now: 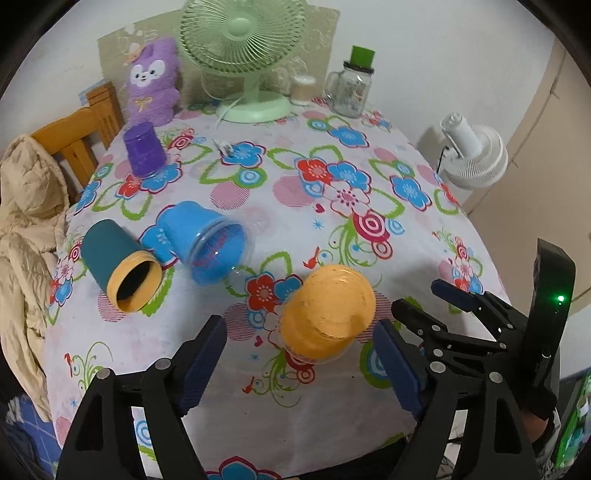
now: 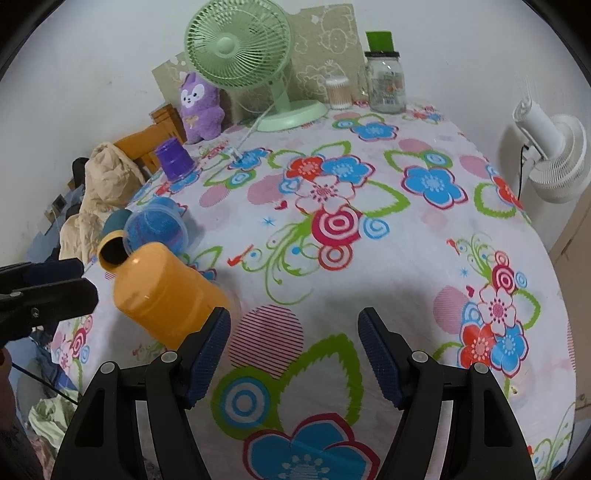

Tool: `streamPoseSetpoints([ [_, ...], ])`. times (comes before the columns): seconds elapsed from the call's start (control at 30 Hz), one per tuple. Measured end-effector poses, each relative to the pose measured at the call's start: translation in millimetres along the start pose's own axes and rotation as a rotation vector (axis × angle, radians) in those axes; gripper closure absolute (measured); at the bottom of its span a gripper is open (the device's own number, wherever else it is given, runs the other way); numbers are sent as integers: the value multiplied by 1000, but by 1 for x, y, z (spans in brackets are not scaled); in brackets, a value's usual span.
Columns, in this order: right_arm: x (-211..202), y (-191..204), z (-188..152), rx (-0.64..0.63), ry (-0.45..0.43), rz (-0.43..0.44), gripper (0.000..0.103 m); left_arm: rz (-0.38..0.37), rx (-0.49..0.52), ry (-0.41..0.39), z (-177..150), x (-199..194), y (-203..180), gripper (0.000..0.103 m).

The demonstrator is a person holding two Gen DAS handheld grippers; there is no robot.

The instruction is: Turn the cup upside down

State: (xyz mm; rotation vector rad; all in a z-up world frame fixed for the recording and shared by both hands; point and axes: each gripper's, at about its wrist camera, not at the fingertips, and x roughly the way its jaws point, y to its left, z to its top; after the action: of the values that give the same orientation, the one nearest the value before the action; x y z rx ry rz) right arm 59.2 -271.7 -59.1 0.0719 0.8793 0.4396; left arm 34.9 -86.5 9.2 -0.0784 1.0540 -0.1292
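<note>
Orange cup [image 1: 327,314] inverted between spread left tongs [image 1: 295,363], untouched.

**A bright flowered table in a plain white room**

We're looking at a table [image 2: 424,258] draped in a white cloth printed with blue, red and green flowers. Plain white walls [image 2: 92,55] behind it, evenly lit. Against the back wall leans a beige panel [image 2: 332,33] with pale cartoon outlines. On the left, a wooden chair [image 1: 74,144] is tucked close to the table, with a cream padded jacket [image 1: 26,221] slung over it. Over on the right, a white floor fan [image 2: 554,155] stands beside the table, black cord trailing down. A beige door or cabinet panel [image 1: 546,129] sits past it.
</note>
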Motion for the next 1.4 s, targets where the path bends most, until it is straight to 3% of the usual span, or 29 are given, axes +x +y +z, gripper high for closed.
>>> streamPoseSetpoints([
  [0.2,-14,19,10,-40,-49,-9,29,-4,-26,-42,-6,-9,9,18],
  [0.3,-24,28,16,-48,-98,-19,12,-17,-52,-74,-9,-16,16,14],
  [0.5,-47,50,24,-103,-211,-57,6,-13,-95,-144,-17,-30,28,11],
  [0.87,-63,80,27,-142,-251,-54,5,-16,-143,-251,-32,-54,46,7],
  [1.4,-66,96,26,-170,-252,-61,5,-20,-181,-288,-45,-65,63,6],
])
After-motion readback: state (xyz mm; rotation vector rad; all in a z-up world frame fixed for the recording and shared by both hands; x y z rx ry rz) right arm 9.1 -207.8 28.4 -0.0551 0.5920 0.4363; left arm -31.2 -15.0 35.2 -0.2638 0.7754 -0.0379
